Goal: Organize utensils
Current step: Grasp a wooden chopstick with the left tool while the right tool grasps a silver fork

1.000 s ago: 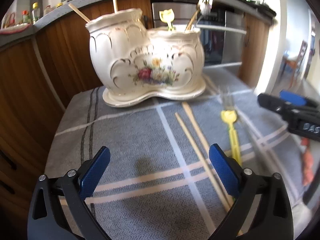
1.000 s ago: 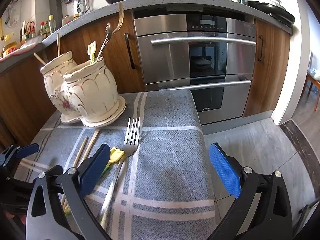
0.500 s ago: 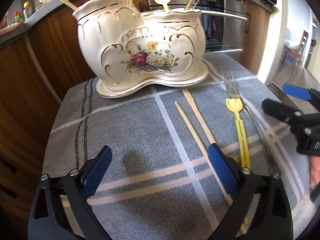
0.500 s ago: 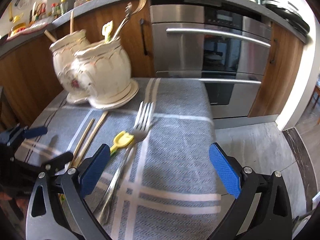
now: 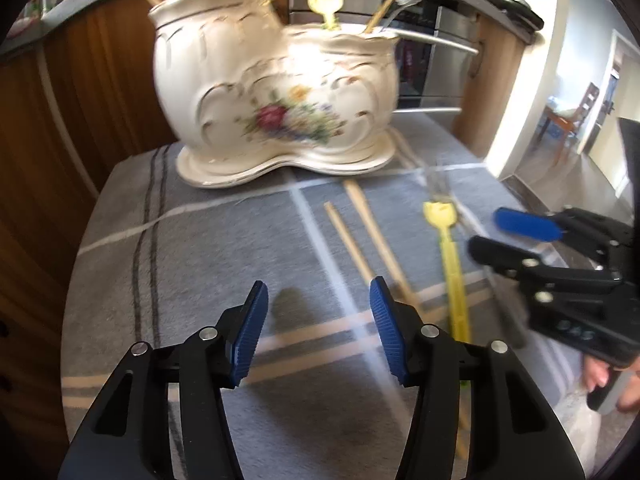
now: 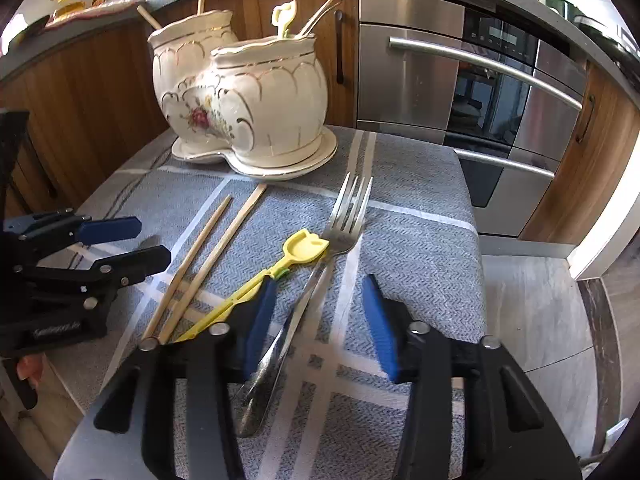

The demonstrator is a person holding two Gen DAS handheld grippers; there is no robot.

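A cream floral two-pot utensil holder (image 5: pixel 276 96) (image 6: pixel 244 104) stands at the back of a grey checked cloth, with chopsticks, a yellow pick and forks in it. On the cloth lie two wooden chopsticks (image 6: pixel 212 256) (image 5: pixel 368 248), a yellow plastic fork (image 6: pixel 272 272) (image 5: pixel 448 264) and a metal fork (image 6: pixel 320 276). My left gripper (image 5: pixel 318 336) is open and empty above the cloth, left of the chopsticks. My right gripper (image 6: pixel 320 320) is open, low over the metal fork's handle, which lies between its fingers.
The cloth covers a small table (image 6: pixel 420 208) in front of wooden cabinets (image 6: pixel 80 80) and a steel oven (image 6: pixel 460 92). The table's right edge drops to a tiled floor (image 6: pixel 532 292).
Both grippers have narrowed their openings. The left moved closer to the holder; the right came down and forward over the metal fork's handle.
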